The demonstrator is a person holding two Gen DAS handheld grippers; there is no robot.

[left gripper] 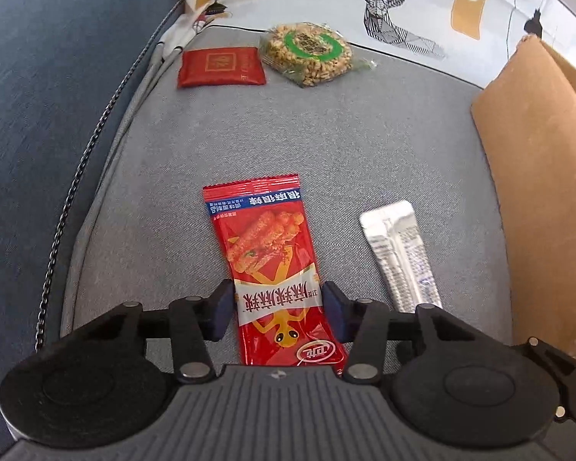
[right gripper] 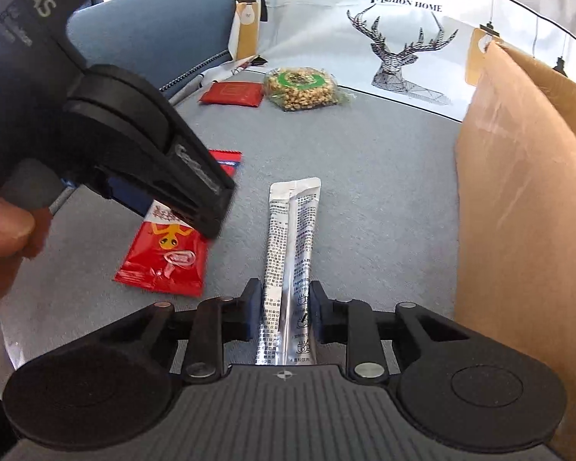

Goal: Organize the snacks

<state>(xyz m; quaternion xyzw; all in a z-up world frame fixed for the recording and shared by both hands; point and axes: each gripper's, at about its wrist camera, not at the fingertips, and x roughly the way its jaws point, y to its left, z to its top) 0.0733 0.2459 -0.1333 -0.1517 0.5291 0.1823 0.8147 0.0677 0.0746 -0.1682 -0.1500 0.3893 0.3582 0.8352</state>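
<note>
While straddling the red snack packet [left gripper: 276, 276] flat on the grey cushion [left gripper: 364, 146]: left gripper [left gripper: 279, 309], pads at the packet's long edges, pressing or not unclear. Right gripper [right gripper: 284, 309] clamped on the silver sachet [right gripper: 290, 253], just beside the cardboard box [right gripper: 518, 192] wall. Open cushion ahead; dark red pouch [left gripper: 220, 67] and peanut cake [left gripper: 307, 53] near the far edge.
</note>
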